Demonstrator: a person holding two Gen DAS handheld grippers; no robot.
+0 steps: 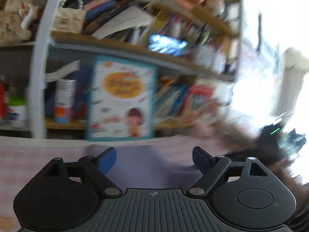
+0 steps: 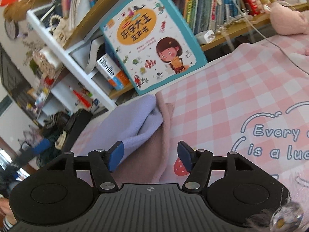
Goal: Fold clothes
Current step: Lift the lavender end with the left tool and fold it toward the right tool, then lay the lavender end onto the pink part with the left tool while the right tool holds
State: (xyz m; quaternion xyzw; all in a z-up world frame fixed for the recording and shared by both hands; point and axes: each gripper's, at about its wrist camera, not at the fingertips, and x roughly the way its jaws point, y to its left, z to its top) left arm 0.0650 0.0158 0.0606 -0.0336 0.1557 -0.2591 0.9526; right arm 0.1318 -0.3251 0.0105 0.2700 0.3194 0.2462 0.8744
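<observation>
lilac garment (image 2: 133, 123) | ahead of right gripper (image 2: 150, 155) | fingers (image 2: 115, 155) apart

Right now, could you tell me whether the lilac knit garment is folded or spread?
Neither neatly: the lilac knit garment lies bunched on the dusty-pink cloth.

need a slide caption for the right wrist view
Open right gripper poised over a lavender garment and pink garment on a pink checked tablecloth.
</observation>
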